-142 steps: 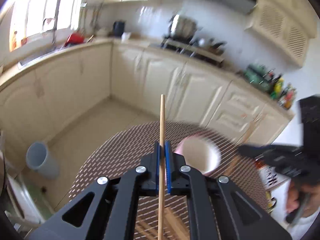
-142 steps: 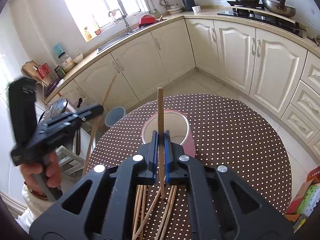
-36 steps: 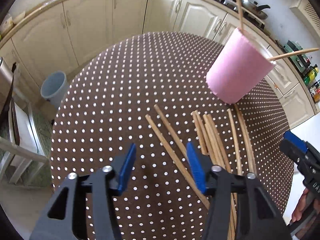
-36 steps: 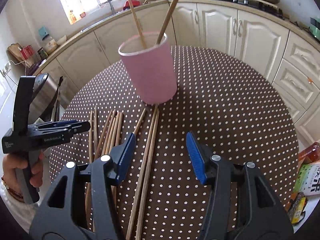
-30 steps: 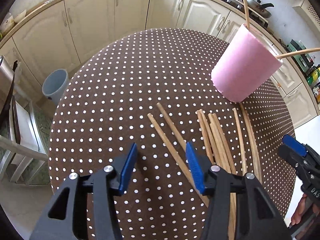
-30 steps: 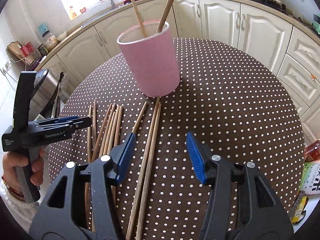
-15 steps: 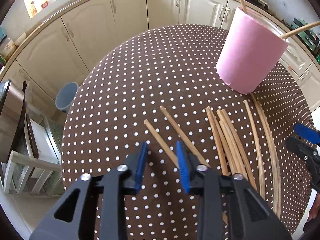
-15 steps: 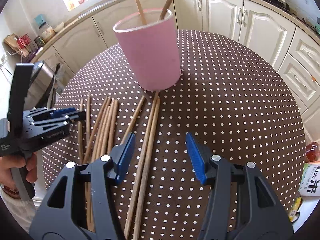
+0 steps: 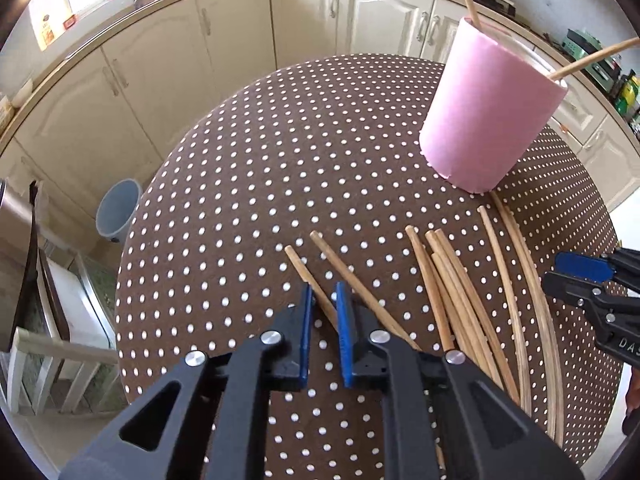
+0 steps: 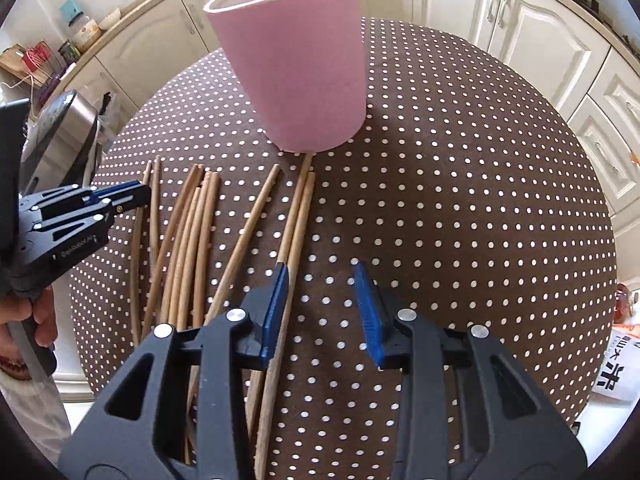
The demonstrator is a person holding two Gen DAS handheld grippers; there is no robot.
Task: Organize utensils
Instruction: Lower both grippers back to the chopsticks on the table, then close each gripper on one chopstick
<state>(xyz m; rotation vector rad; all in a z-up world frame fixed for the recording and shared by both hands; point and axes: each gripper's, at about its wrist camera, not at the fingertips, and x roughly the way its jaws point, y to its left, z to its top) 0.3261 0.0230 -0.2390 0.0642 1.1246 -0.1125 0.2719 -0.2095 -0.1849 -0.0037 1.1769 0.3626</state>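
Observation:
A pink cup (image 9: 488, 120) (image 10: 300, 64) stands on the round brown dotted table (image 9: 240, 200) (image 10: 460, 160) with two chopsticks leaning in it. Several wooden chopsticks (image 9: 452, 280) (image 10: 192, 232) lie loose in front of the cup. My left gripper (image 9: 325, 316) (image 10: 138, 198) points steeply down, its jaws closing around the leftmost chopstick (image 9: 304, 270), with a narrow gap still showing beside it. My right gripper (image 10: 324, 308) (image 9: 560, 274) hangs over the rightmost pair of chopsticks (image 10: 298, 216), jaws closing. One stick runs just inside its left pad (image 10: 278, 312), untouched by the right pad.
Cream kitchen cabinets (image 9: 328, 12) curve around the table. A grey bin (image 9: 118, 212) and a white chair frame (image 9: 44, 360) stand on the floor to the left. A steel appliance (image 10: 64, 128) sits beyond the left edge and a printed packet (image 10: 616, 364) at the right edge.
Both grippers dropped chopsticks into the cup earlier. Over the last second the left jaws narrowed around the leftmost chopstick. The right gripper sank closer to the pair and its jaws began narrowing.

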